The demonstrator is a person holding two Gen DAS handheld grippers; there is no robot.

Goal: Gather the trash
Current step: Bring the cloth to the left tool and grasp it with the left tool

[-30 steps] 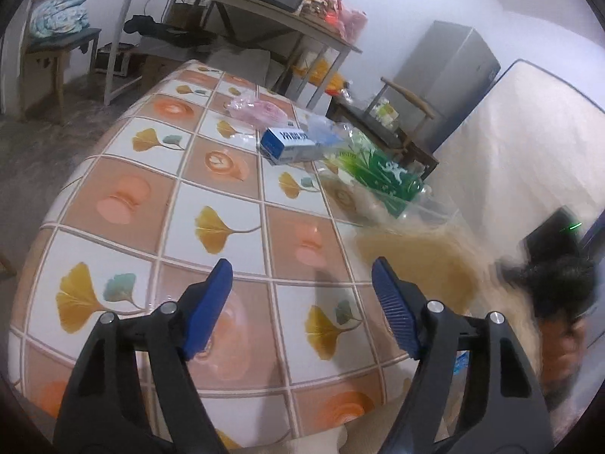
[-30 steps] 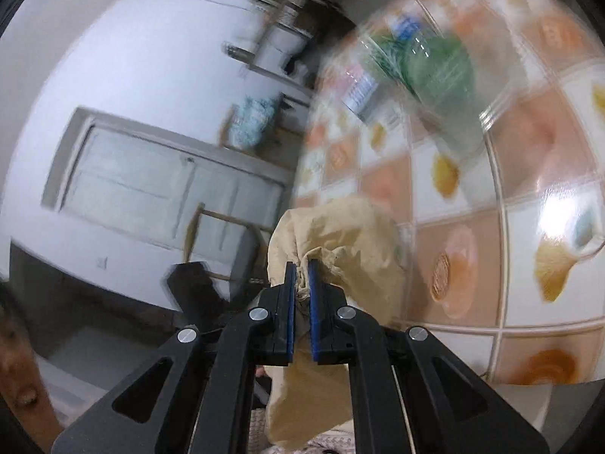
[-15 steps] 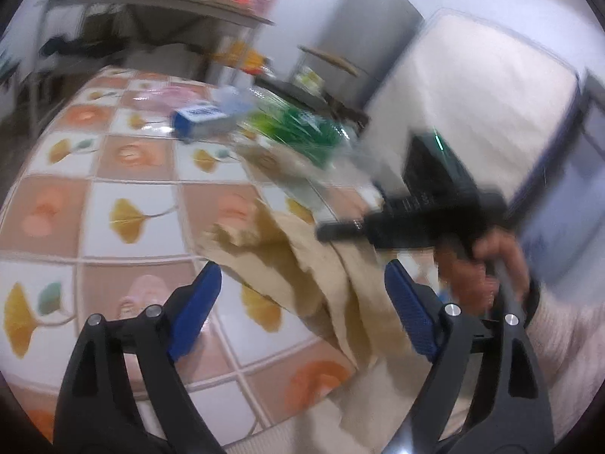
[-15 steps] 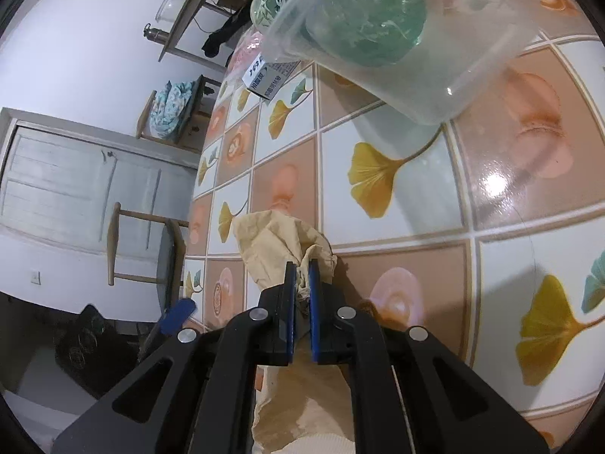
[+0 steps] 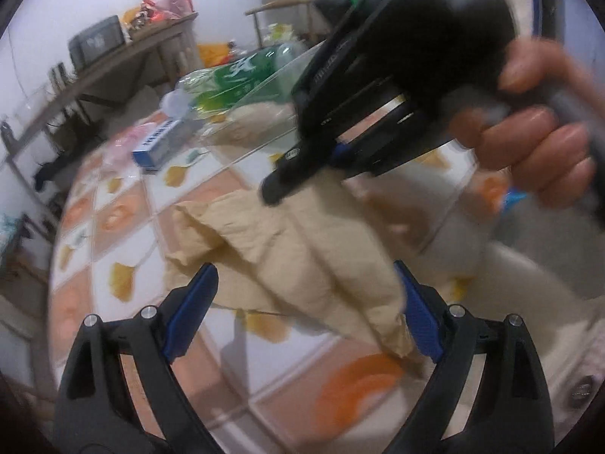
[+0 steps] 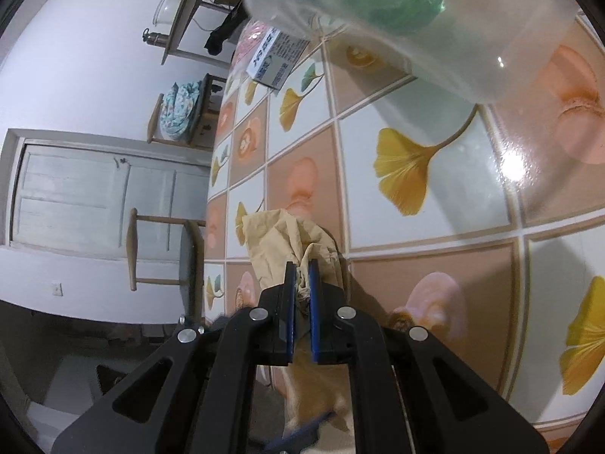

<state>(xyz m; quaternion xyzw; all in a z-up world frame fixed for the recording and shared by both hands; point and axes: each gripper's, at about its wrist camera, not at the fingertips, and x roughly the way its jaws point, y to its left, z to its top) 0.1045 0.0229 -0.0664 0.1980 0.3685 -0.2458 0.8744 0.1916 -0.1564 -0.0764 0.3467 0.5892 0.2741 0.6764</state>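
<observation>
A table (image 6: 435, 227) covered in a glossy cloth of white and tan squares, printed with yellow leaves and pink shapes, fills most of both views. Past it stand a pale wall with a panelled door (image 6: 94, 196), a wooden chair (image 6: 162, 253) and a bench (image 5: 124, 56) cluttered with gear.

On the table lies a clear plastic tub (image 6: 435, 26), tipped on its side, with a green packet (image 5: 242, 75) inside it. Just beyond the tub sits a small blue-and-white box (image 5: 162, 143), with something pink (image 6: 251, 38) behind it.

A crumpled tan paper bag (image 5: 287, 261) lies on the near part of the table. The right gripper (image 6: 301, 276) is clamped on a bunched fold at one end of it, jaws almost together with paper squeezed between the blue pads. In the left wrist view that gripper appears large and blurred above the bag, held by a hand (image 5: 537, 128).

The left gripper (image 5: 306, 310) hangs low over the bag's other end. Its jaws have just been opening and stand wide, with the bag between them. Whether the pads touch the paper cannot be told through the blur.
</observation>
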